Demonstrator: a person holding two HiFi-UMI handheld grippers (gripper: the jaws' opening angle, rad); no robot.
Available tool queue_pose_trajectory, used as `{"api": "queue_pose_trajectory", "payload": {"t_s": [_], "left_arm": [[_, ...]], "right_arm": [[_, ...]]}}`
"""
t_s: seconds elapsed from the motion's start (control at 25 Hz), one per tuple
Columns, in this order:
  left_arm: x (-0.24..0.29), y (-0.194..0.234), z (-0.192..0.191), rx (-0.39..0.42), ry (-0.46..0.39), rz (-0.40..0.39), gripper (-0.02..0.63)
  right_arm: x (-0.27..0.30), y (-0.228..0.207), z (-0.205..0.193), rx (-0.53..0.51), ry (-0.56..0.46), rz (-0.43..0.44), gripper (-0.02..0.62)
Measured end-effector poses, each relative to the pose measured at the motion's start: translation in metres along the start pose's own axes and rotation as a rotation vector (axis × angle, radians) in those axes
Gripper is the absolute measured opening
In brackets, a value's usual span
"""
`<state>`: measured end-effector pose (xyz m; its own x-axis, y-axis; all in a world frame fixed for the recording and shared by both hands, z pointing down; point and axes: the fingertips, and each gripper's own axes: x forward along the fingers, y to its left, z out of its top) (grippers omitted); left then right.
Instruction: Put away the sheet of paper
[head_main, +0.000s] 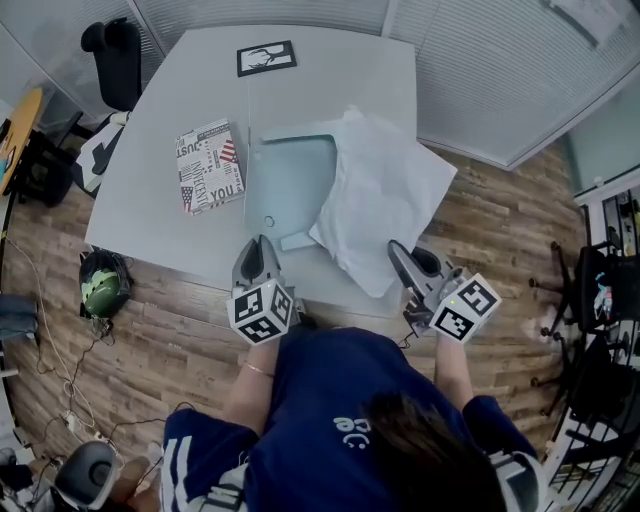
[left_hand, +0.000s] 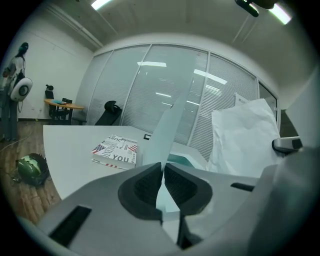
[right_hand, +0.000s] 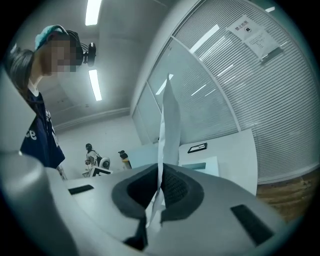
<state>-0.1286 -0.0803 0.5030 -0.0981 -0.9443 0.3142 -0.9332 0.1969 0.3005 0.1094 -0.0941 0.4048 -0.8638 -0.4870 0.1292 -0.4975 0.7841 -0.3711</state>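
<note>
A white, slightly creased sheet of paper (head_main: 382, 195) slopes up over the right half of a pale blue-green plastic folder (head_main: 290, 180) on the white table (head_main: 190, 90). My right gripper (head_main: 400, 255) is shut on the sheet's near corner; in the right gripper view the paper (right_hand: 168, 120) stands edge-on between the pads (right_hand: 172, 187). My left gripper (head_main: 258, 258) is shut on the folder's translucent cover (left_hand: 169, 127), which rises upright from the jaws. The folder's lower leaf (left_hand: 186, 161) lies flat beyond them, and the paper (left_hand: 245, 137) hangs to the right.
A book with flag print (head_main: 210, 166) lies left of the folder. A framed picture (head_main: 266, 58) sits at the table's far edge. A black chair (head_main: 115, 55) and a green helmet (head_main: 103, 283) are to the left. Slatted glass walls close the far and right sides.
</note>
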Motion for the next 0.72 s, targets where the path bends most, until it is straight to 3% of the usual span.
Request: {"api": "queue_pose_trajectory", "payload": {"t_s": [0.4, 0.72], "left_arm": [[-0.004, 0.039, -0.002, -0.047, 0.008, 0.047, 0.009], [-0.002, 0.052, -0.004, -0.021, 0.027, 0.045, 0.006]], "right_arm": [[0.062, 0.028, 0.001, -0.036, 0.102, 0.134, 0.008], [0.118, -0.003, -0.03, 0.015, 0.336, 0.057, 0.008]]}}
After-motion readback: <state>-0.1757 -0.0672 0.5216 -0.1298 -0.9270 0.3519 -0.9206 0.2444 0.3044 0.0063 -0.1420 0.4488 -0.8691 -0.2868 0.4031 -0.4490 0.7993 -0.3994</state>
